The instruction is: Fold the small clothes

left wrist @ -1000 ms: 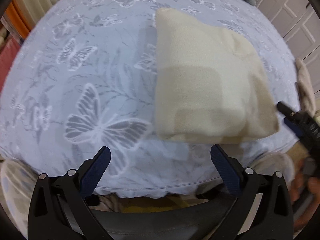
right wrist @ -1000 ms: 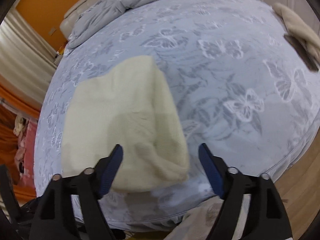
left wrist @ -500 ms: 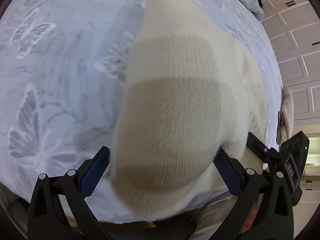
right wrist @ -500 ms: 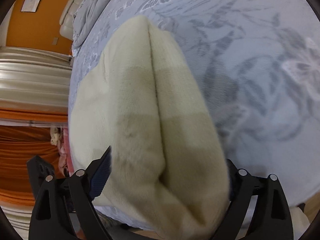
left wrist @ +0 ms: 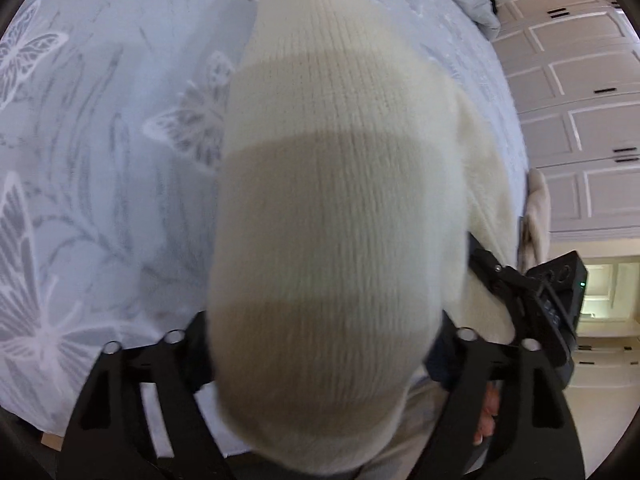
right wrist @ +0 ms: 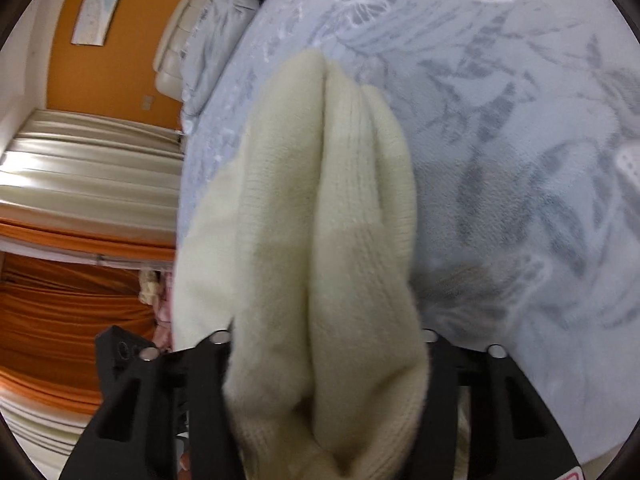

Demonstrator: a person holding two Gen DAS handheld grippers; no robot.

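Butterfly-print bedding (left wrist: 104, 184) fills both views, with white cupboard doors (left wrist: 576, 128) at 3 o'clock in the left view and an orange wall (right wrist: 120, 60) and pale curtains (right wrist: 88, 176) at 9 to 10 o'clock in the right.

Left gripper (left wrist: 324, 344): its jaws have just been closing, and the near end of the sweater (left wrist: 336, 216) lies between them. Its pads are buried under the knit, so whether they press on it is hard to make out, though the cloth bulges from finger to finger. Right gripper (right wrist: 324, 356): its jaws have also just been closing and now pinch a bunched fold of the sweater (right wrist: 320, 240); the pads are hidden here too.

Outward from the jaws, the sweater is cream ribbed knit with broad beige bands, folded, running toward 12 o'clock across the bedding. Its near edge is blurred and cut off at 6 o'clock. At 4 o'clock in the left view the right gripper's body (left wrist: 540, 304) shows, with fingertips (left wrist: 486, 412) of the hand below it.
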